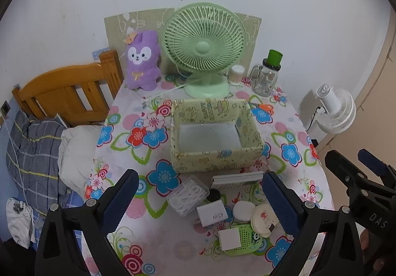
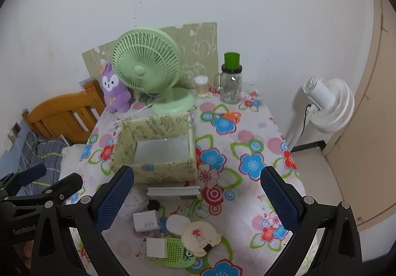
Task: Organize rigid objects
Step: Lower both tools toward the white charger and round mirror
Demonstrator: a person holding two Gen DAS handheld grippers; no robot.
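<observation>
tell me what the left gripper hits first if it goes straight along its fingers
Probably the clear plastic box or the white 45W charger in the clutter between the open left gripper fingers; depth is unclear, so which comes first is uncertain.

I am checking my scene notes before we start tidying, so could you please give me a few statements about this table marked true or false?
1. The yellow patterned box is empty. True.
2. The left gripper holds the white charger. False: it is open and holds nothing.
3. The green fan stands behind the box. True.
4. The purple plush toy lies inside the box. False: it stands by the fan.
5. The right gripper is open. True.
</observation>
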